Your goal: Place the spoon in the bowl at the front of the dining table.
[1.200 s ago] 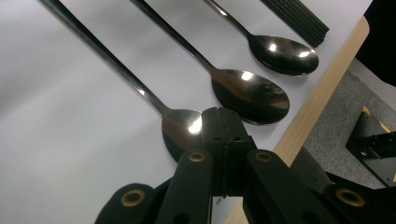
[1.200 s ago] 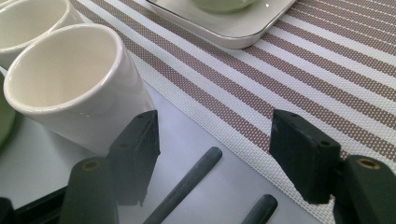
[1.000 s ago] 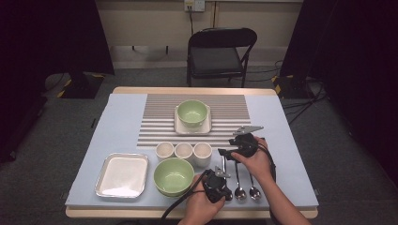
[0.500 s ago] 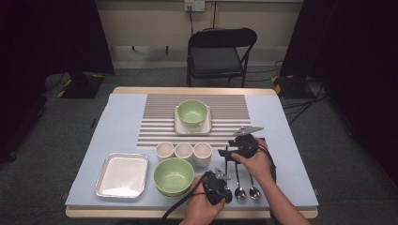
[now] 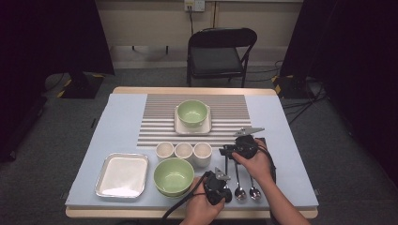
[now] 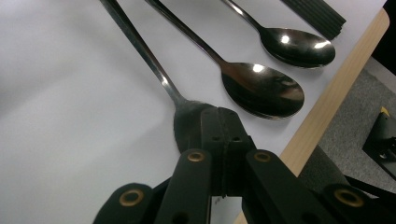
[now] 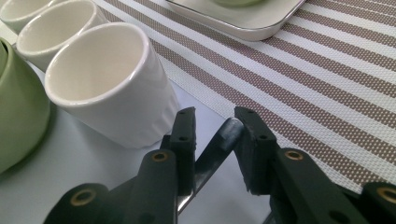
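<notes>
no readable text, label, brand, number or sign anywhere: none on the cups, bowls, trays, spoons, striped mat, surface, chair or wall outlet.

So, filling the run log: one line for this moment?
left tool: shut, tip on spoon bowl | right tool: jaws just been closing around its handle end, not yet clamped
</notes>
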Tool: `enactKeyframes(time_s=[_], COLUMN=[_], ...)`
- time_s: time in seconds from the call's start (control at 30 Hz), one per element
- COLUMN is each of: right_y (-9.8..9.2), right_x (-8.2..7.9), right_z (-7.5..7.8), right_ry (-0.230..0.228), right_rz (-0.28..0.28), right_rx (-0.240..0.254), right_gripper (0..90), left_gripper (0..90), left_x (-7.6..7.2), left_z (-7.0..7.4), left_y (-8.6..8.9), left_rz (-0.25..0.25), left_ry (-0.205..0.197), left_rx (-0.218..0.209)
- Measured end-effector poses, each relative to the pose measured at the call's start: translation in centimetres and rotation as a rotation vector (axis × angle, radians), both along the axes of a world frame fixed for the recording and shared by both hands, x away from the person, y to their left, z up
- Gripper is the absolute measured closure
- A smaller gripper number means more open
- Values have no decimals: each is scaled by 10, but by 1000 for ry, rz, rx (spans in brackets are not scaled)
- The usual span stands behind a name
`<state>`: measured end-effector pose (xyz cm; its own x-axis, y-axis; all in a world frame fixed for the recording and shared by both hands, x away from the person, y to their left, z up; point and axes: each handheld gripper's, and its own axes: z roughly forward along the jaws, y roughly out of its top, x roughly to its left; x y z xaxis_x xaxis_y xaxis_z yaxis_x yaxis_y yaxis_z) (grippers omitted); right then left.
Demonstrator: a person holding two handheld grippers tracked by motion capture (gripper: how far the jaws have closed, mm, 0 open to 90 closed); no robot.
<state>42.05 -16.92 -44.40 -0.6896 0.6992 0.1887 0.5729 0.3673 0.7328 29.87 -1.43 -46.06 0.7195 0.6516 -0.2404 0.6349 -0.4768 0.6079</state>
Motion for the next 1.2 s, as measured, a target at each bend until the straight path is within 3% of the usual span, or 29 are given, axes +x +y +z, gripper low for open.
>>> enactKeyframes(time_s=[0.2, 0.27, 0.37, 0.4, 0.67, 0.8, 0.87, 1.2], right_y=[-2, -4, -7, -8, -10, -10, -11, -16], right_x=[0, 1, 2, 2, 6, 7, 8, 11], right_z=[2, 2, 1, 1, 7, 14, 16, 28], right_ry=[27, 51, 80, 92, 168, 155, 161, 153], right_rz=[-19, -25, -35, -39, -44, -47, -45, -57], right_rx=[78, 115, 171, 194, 404, 403, 434, 467], right_gripper=[772, 803, 827, 837, 900, 900, 900, 900], left_gripper=[900, 818, 673, 662, 383, 309, 294, 277], left_x=[0, -2, -4, -4, -3, 0, 1, 8], left_z=[3, 7, 14, 17, 33, 39, 42, 53], left_y=[1, 0, 0, 1, 8, 13, 15, 25], left_rz=[5, -5, -4, -7, -11, -30, -29, -24], left_ry=[-13, -24, -50, -48, -104, -121, -125, -113], left_rx=[9, 15, -27, -22, -142, -152, -146, -144])
